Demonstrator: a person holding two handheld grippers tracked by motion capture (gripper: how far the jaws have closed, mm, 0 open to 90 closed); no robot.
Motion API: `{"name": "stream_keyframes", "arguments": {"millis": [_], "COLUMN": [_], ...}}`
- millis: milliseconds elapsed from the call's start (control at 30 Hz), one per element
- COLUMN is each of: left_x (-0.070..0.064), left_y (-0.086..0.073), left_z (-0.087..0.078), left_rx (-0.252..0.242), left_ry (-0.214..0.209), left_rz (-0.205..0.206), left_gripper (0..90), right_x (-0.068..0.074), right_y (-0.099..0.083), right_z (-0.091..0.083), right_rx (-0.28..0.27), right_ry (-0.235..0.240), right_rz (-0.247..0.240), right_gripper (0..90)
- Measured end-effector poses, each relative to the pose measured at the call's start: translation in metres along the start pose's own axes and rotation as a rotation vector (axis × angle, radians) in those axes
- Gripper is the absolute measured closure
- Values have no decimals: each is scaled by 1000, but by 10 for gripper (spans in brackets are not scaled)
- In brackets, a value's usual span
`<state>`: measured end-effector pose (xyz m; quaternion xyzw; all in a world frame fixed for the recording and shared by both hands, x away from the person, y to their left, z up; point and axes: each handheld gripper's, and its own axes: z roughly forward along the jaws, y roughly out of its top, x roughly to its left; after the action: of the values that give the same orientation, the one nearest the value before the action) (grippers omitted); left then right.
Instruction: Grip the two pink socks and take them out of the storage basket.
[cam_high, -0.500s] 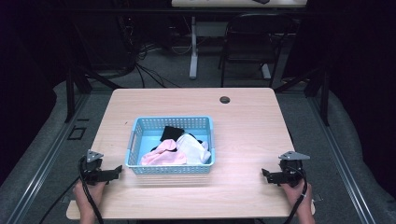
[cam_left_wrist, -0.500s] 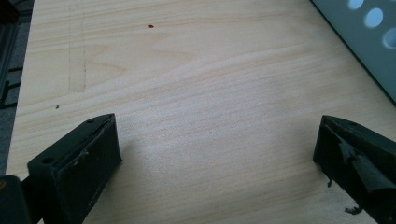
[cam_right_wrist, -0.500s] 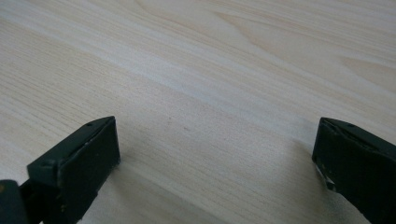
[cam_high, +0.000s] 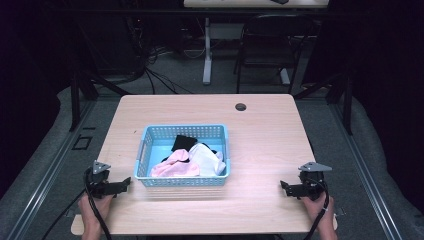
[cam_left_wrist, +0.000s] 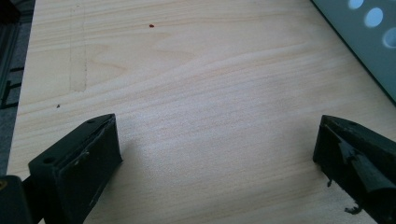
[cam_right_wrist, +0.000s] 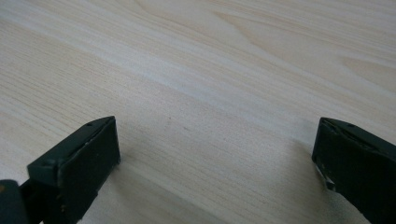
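While both grippers rest as half second ago, nothing moved: left gripper (cam_high: 122, 185), right gripper (cam_high: 285, 187) fingers wide open, empty; basket (cam_high: 145, 150) of clothes (cam_high: 192, 161) between fingers, untouched, work unstarted.

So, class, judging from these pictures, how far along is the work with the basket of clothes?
Nothing looks done yet: the pink cloth, white cloth and black cloth all lie inside the blue basket. Nothing is in hand: the left gripper and right gripper rest open on the table, either side of the basket. Handling the clothes all seems left to do.
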<state>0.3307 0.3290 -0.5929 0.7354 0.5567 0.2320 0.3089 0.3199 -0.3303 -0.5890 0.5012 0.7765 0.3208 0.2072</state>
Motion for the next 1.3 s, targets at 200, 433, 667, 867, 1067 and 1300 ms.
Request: {"name": "stream_keyframes", "arguments": {"millis": [200, 433, 667, 867, 1067, 1300], "left_x": [2, 5, 3, -1, -5, -14], "left_y": [-1, 13, 42, 66, 85, 116], "left_z": [-2, -26, -42, -52, -64, -71], "left_rx": [10, 33, 62, 71, 76, 88], "left_ry": [-11, -41, -84, -105, -125, -229], "left_rz": [10, 35, 79, 101, 139, 150], "left_gripper": [1, 1, 0, 0, 0, 0], "right_x": [0, 0, 0, 0, 0, 0], "right_y": [0, 0, 0, 0, 0, 0], "right_z": [0, 0, 0, 0, 0, 0], "right_rx": [0, 0, 1, 0, 1, 0], "right_ry": [-1, -1, -2, -1, -2, -1], "right_rz": [0, 1, 1, 1, 1, 1], "right_gripper": [3, 3, 3, 3, 3, 3]}}
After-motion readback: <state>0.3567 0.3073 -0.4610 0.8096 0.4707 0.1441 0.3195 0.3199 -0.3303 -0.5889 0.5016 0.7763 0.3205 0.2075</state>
